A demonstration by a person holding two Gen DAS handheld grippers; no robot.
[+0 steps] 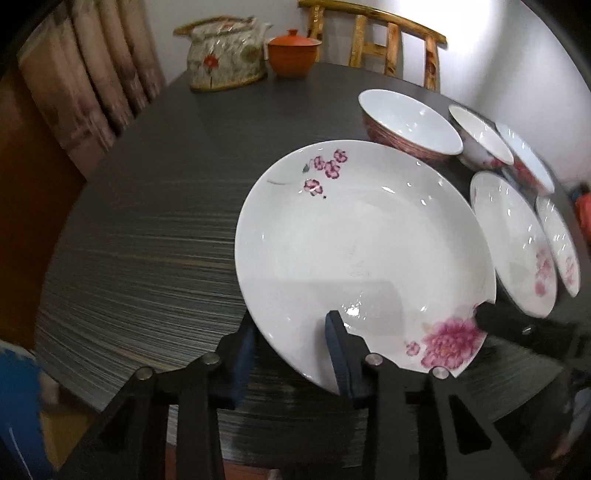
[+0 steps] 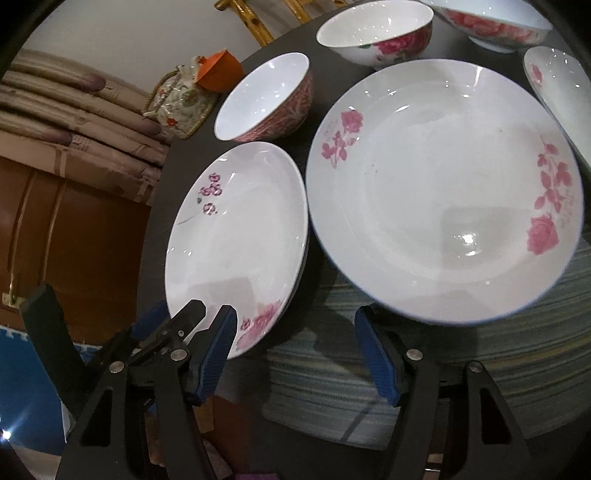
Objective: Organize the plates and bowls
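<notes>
A white plate with purple blossoms (image 1: 354,251) (image 2: 236,240) lies on the dark table (image 1: 147,221). My left gripper (image 1: 291,350) (image 2: 177,321) straddles its near rim, one pad over the plate and one outside it; the jaws stand apart and I see no pad pressing. A larger rose plate (image 2: 443,184) (image 1: 513,243) lies beside it. My right gripper (image 2: 299,354) is open over the gap between the two plates. One of its fingertips (image 1: 495,317) is at the blossom plate's near right rim. Behind stand a red-patterned bowl (image 1: 410,125) (image 2: 266,99) and a rose bowl (image 2: 376,33).
Another bowl (image 2: 491,22) and a further plate (image 2: 557,81) sit at the far right. A patterned teapot (image 1: 225,55) and an orange lidded cup (image 1: 293,51) stand at the table's far end, with a wooden chair (image 1: 376,40) behind. A curtain (image 1: 85,81) hangs left.
</notes>
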